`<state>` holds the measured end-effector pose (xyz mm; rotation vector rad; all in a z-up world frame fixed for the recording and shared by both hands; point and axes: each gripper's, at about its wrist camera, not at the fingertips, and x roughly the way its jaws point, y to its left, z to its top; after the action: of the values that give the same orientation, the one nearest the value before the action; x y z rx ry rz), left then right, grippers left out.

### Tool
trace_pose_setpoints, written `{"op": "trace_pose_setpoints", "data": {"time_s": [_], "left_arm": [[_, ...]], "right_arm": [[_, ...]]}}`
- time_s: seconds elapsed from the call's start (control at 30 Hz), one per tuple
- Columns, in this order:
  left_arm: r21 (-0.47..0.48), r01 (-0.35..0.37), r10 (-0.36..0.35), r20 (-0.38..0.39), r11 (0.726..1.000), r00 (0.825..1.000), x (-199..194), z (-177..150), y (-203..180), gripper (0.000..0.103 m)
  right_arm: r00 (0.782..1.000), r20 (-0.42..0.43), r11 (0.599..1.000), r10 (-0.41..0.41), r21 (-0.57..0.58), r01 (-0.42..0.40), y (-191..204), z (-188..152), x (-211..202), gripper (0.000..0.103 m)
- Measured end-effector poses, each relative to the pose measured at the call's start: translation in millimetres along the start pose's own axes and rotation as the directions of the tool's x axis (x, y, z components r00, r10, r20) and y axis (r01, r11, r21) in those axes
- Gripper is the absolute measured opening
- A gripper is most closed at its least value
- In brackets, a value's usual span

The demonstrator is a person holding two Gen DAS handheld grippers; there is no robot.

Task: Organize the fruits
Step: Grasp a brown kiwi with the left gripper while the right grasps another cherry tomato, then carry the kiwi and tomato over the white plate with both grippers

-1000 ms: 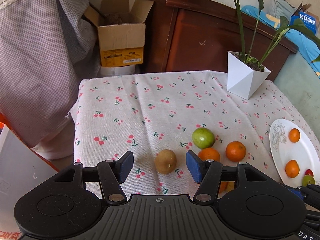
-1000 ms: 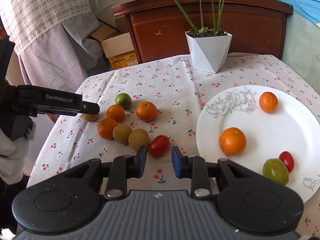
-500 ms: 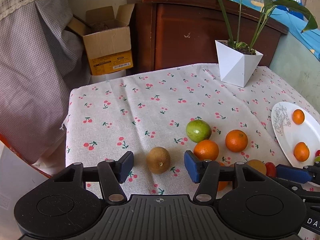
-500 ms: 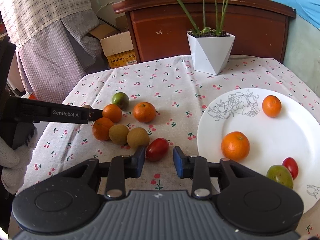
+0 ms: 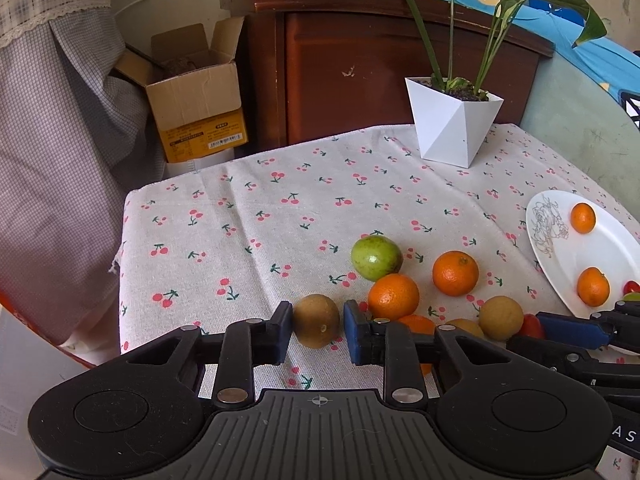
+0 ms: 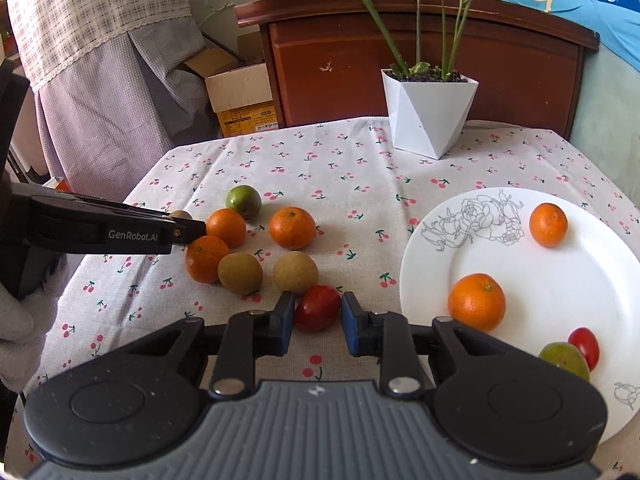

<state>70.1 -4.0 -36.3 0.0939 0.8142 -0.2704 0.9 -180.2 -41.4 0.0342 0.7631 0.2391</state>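
My left gripper (image 5: 317,328) is clamped on the brown kiwi (image 5: 317,321) at the near-left end of the fruit cluster on the cherry-print cloth (image 5: 256,216), while my right gripper (image 6: 317,320) grips the small red tomato (image 6: 318,307) just beside the white plate (image 6: 560,280). I judge both light, but the tomato is thin-skinned and slick, so I want pads across its widest middle, pressing gently.
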Motion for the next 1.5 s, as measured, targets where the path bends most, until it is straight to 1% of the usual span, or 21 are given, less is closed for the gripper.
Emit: {"op": "trace_pose_setpoints", "data": {"time_s": [0.2, 0.5, 0.67, 0.83, 1.0, 1.23, 1.5], "left_arm": [[0.011, 0.011, -0.011, 0.004, 1.0, 1.0, -2, -1, -4, 0.022], [-0.001, 0.028, -0.028, 0.029, 1.0, 0.999, -9, 3, -6, 0.022], [-0.012, 0.037, -0.036, 0.047, 0.999, 0.998, -14, 6, -7, 0.022], [-0.009, 0.066, -0.065, 0.077, 0.998, 0.995, -23, 13, -16, 0.022], [0.004, 0.102, -0.102, 0.102, 0.995, 0.99, -30, 21, -30, 0.022], [0.001, 0.148, -0.147, 0.12, 0.989, 0.982, -33, 31, -52, 0.022], [0.002, 0.212, -0.21, 0.129, 0.977, 0.969, -29, 42, -82, 0.022]], "right_arm": [[1.0, -0.003, 1.0, 0.004, 0.008, -0.004, 0, 0, -1, 0.024], [1.0, 0.008, 1.0, 0.009, 0.027, -0.01, -1, 2, -5, 0.024], [1.0, 0.026, 0.999, 0.013, 0.037, -0.013, -2, 6, -10, 0.024], [0.998, 0.065, 0.998, 0.008, 0.063, -0.012, -9, 15, -19, 0.024], [0.994, 0.106, 0.993, -0.013, 0.119, 0.001, -24, 24, -29, 0.024], [0.984, 0.164, 0.981, -0.073, 0.191, 0.041, -51, 33, -47, 0.024], [0.969, 0.194, 0.946, -0.155, 0.311, 0.089, -91, 35, -68, 0.024]]}}
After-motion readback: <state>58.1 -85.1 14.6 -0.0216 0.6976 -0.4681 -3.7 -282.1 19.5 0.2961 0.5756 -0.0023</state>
